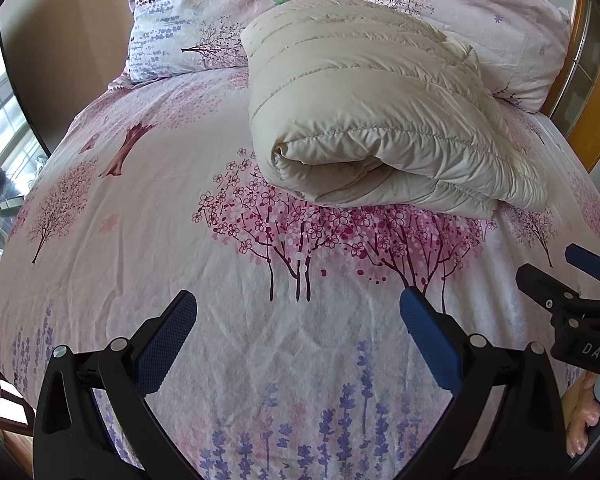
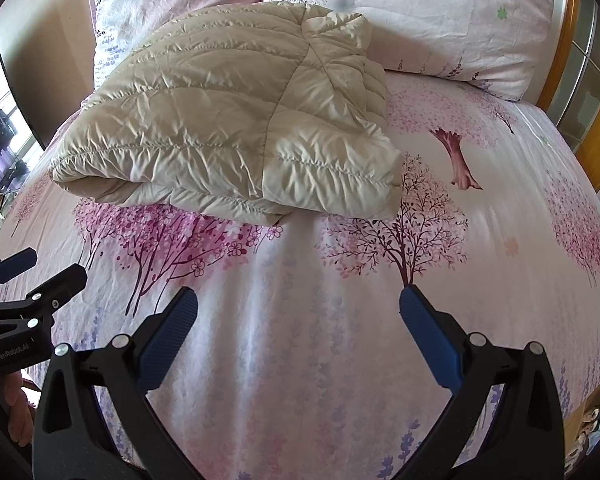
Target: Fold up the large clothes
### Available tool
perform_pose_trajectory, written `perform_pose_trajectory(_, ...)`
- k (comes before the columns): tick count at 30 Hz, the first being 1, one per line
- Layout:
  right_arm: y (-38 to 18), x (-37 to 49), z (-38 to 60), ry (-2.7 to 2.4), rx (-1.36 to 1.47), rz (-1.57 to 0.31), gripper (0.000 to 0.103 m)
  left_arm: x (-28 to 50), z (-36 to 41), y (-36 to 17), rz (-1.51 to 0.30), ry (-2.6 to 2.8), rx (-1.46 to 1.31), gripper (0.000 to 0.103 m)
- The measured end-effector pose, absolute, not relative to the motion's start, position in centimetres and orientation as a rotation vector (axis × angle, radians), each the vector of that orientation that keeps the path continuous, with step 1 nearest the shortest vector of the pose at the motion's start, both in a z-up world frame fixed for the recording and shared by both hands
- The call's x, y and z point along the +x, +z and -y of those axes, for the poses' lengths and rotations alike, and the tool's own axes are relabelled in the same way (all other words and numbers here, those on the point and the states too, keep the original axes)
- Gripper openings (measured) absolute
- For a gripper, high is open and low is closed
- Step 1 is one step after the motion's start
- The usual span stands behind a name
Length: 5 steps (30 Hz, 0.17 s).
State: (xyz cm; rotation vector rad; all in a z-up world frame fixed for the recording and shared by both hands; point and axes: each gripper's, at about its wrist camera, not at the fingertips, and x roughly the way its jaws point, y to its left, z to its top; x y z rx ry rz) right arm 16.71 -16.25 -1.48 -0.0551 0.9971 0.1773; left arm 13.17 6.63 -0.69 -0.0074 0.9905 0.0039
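the puffy cream jacket (image 1: 364,120) lies folded into a thick bundle on the flowery sheet (image 1: 148,240), near the pillows (image 2: 440,20). the left gripper (image 1: 298,316) and the right gripper (image 2: 298,312) both gape wide and hold nothing. small blurry writing on one gripper may say "genrobot.ai"; the other shows "das".

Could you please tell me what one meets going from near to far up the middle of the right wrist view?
Right gripper, open → bare floral bedsheet → folded cream puffer jacket → pillows at the head of the bed.
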Motion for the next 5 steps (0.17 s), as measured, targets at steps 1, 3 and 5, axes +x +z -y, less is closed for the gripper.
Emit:
perform_pose_trajectory(1,-1.51,16.67,16.25,0.177,-0.054,-0.998,0.101,13.22,-6.64,-0.71,-0.991,0.004,-0.007,0.102)
perform_pose_trajectory(3,-1.54,16.7,16.27,0.178,-0.054,-0.997,0.101,13.21,-6.61,-0.72,-0.993,0.004,-0.008,0.102)
perform_pose_trajectory(5,-1.54,16.7,16.26,0.178,-0.054,-0.998,0.101,13.21,-6.62,-0.73,-0.993,0.004,-0.008,0.102)
